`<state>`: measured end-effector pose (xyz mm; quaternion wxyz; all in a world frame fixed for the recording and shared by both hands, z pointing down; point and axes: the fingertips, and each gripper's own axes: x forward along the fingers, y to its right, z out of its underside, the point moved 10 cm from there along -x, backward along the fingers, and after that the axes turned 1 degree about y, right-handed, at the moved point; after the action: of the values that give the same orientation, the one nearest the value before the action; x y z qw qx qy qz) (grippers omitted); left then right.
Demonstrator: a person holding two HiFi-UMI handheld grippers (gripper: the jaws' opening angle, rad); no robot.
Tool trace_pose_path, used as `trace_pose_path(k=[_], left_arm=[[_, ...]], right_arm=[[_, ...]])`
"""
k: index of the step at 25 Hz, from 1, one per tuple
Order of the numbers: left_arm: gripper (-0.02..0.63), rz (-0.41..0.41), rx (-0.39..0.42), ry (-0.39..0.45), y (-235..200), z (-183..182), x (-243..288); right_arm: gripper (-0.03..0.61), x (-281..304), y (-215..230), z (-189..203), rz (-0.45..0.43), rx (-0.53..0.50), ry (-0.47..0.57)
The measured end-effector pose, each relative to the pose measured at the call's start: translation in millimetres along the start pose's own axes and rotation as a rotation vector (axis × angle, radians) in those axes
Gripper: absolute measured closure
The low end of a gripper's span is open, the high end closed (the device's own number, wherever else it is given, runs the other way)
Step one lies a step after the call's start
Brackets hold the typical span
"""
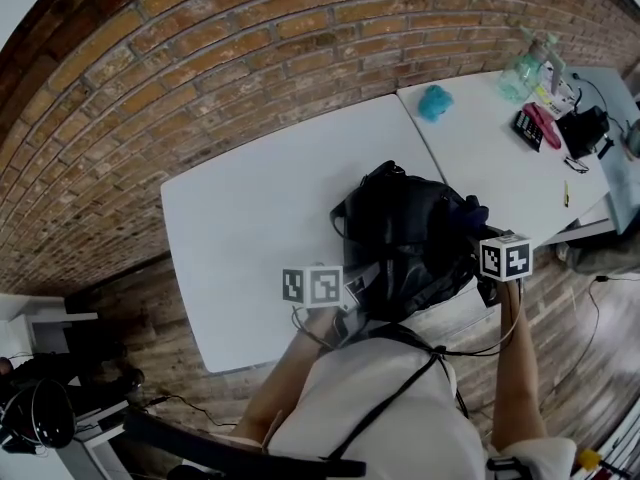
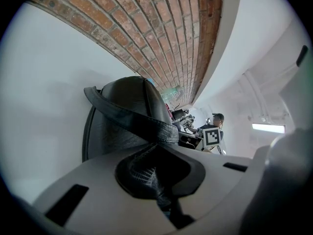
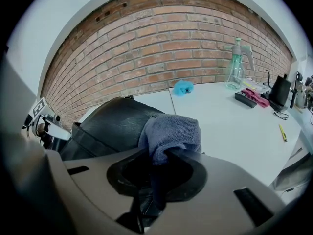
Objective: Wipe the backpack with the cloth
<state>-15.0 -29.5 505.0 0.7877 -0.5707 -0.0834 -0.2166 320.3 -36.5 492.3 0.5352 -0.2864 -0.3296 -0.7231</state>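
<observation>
1. The head view is taken from above, steeply downward over the person's shoulders; the worktop (image 1: pixel 250 218) and the brick wall (image 1: pixel 200 68) are covered.
2. The left gripper view is set behind the left hand-held gripper (image 2: pixel 161 177), very near the clamped backpack (image 2: pixel 127 111), and is faced along the wall.
3. The right gripper view is set behind the right hand-held gripper (image 3: pixel 161 173), over the clamped cloth (image 3: pixel 171 131), and is faced towards the wall.
4. Backpack, worktop and wall are shared by all three.

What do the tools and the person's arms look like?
Left tool and right tool: grey bodies with dark mouths, each carrying a white cube with black square markers. Thin dark cables hang below. The person wears a light top with dark straps.
</observation>
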Motion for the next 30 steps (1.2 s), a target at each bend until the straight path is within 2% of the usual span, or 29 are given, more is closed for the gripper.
trace_pose_path(k=[30], left_arm=[[0.611,0.005,-0.003,-0.002,-0.4,-0.3,0.6]], right_arm=[[0.502,-29.6,-26.4,37.3,-0.030,0.026,-0.017]])
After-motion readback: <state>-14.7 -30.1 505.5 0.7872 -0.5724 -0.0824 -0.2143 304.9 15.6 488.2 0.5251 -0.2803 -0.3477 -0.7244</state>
